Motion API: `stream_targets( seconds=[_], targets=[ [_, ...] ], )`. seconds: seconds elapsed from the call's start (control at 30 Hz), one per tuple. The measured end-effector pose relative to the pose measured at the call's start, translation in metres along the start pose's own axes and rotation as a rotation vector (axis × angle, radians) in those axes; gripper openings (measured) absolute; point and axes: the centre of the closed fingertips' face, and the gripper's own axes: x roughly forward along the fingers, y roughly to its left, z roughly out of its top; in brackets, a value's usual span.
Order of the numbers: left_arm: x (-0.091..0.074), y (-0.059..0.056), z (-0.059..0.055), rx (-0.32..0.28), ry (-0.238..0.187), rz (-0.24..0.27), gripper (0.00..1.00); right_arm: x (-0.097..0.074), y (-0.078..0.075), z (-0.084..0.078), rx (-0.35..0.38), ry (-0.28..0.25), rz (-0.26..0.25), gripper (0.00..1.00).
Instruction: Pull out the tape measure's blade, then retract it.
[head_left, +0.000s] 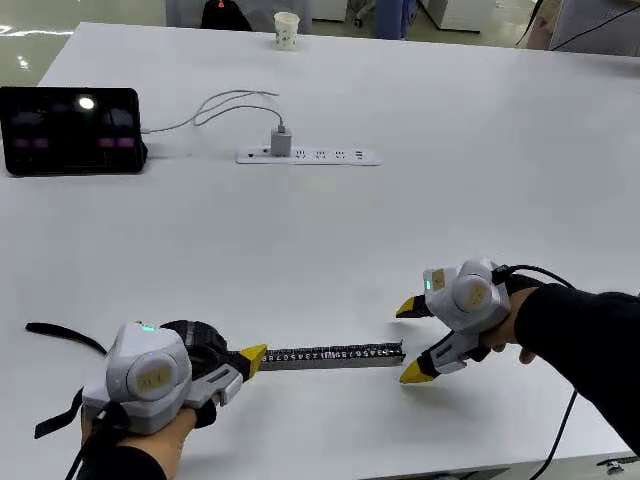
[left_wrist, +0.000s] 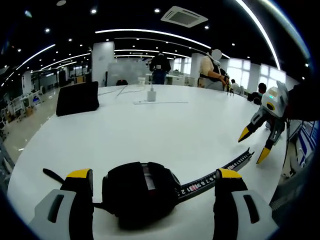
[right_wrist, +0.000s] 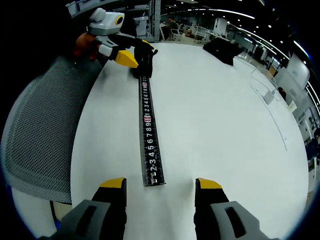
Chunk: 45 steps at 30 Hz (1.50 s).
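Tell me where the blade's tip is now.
In the head view, the blade's tip lies lower right on the white table, just left of the right gripper.

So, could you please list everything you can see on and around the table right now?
table: one, white, under everything.
tape measure case: one, black, near left, between the left jaws.
blade: one, dark with white numerals, pulled out flat, its end between the right jaws.
tablet: one, black, far left.
power strip: one, white, centre back.
charger: one, white, plugged into the strip.
paper cup: one, whitish, far edge.
left gripper: one, grey with yellow tips, jaws open around the case.
right gripper: one, same colours, jaws open.
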Motion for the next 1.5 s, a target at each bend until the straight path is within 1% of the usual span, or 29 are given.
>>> stream_targets(
  seconds=[0.1,0.27,0.33,0.43,0.6,0.73,0.9,0.97,1.0,1.03,1.07,1.23,1.33,1.5],
  targets=[
    [0.000,0.001,0.000,-0.006,-0.003,0.002,0.99,0.000,0.001,0.001,-0.009,0.000,0.002,0.48],
    [0.000,0.003,0.000,-0.024,-0.009,0.013,0.99,0.003,0.002,0.000,-0.017,0.017,0.008,0.39],
    [0.000,0.003,0.000,-0.031,-0.009,0.016,0.99,0.004,0.004,-0.001,-0.026,0.023,0.021,0.33],
    [0.000,0.004,-0.001,-0.028,-0.008,0.017,0.99,0.004,0.005,-0.002,-0.034,0.029,0.028,0.26],
    [0.001,0.006,0.000,-0.041,-0.014,0.027,0.99,0.005,0.006,-0.002,-0.043,0.030,0.028,0.19],
    [0.000,0.007,-0.001,-0.042,-0.011,0.034,0.99,0.006,0.008,-0.003,-0.045,0.034,0.041,0.16],
    [0.001,0.008,-0.004,-0.043,-0.003,0.038,0.98,0.007,0.007,-0.003,-0.028,0.030,0.039,0.13],
    [0.000,0.008,-0.004,-0.043,-0.002,0.038,0.98,0.007,0.007,-0.003,-0.055,0.038,0.039,0.12],
    [0.000,0.008,-0.004,-0.042,0.001,0.040,0.98,0.007,0.008,-0.002,-0.034,0.049,0.038,0.12],
    [0.000,0.008,-0.005,-0.041,0.004,0.042,0.97,0.007,0.008,-0.001,-0.041,0.053,0.039,0.12],
    [0.000,0.008,-0.006,-0.040,0.007,0.042,0.96,0.007,0.008,-0.002,-0.064,0.063,0.044,0.12],
    [0.001,0.013,-0.011,-0.047,0.013,0.062,0.88,0.007,0.007,-0.002,-0.033,0.081,0.042,0.11],
    [0.002,0.015,-0.015,-0.055,0.026,0.068,0.86,0.008,0.008,-0.002,-0.037,0.096,0.031,0.11],
    [0.001,0.017,-0.017,-0.064,0.030,0.079,0.82,0.008,0.006,-0.002,0.017,0.113,0.031,0.11]
  ],
)
